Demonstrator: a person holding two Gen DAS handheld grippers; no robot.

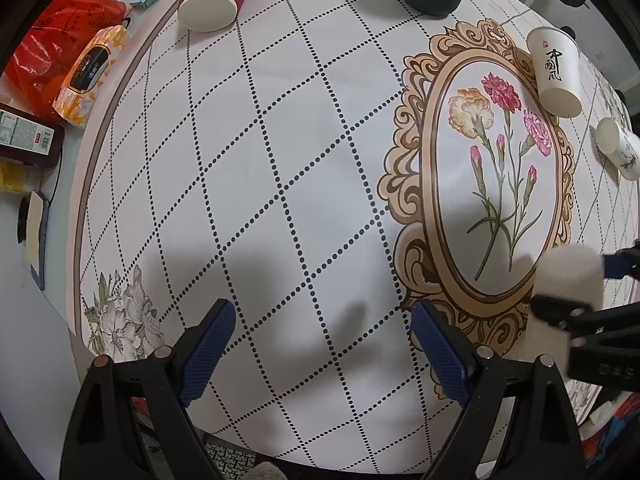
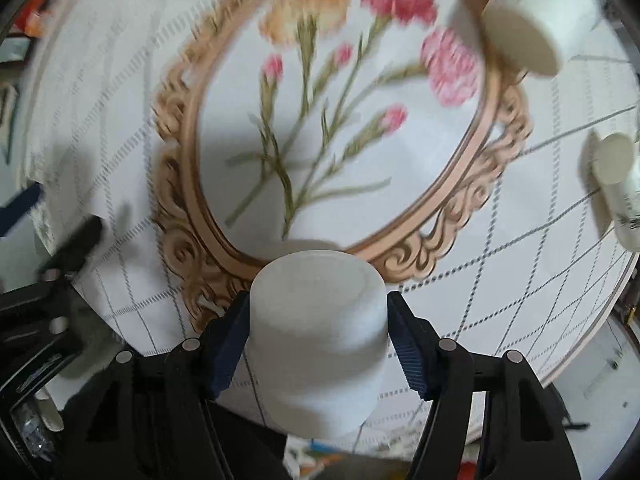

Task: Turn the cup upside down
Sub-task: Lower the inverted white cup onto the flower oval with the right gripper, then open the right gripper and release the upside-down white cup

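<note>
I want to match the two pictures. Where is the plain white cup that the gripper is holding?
Left wrist view: plain white cup, blurred, at the far right edge, between the right gripper's fingers.
Right wrist view: bottom centre, clamped between blue pads.
Shared landmark: the printed carnation oval on the tablecloth.

Cup (image 2: 320,320) between right claw (image 2: 316,344) fingers
</note>
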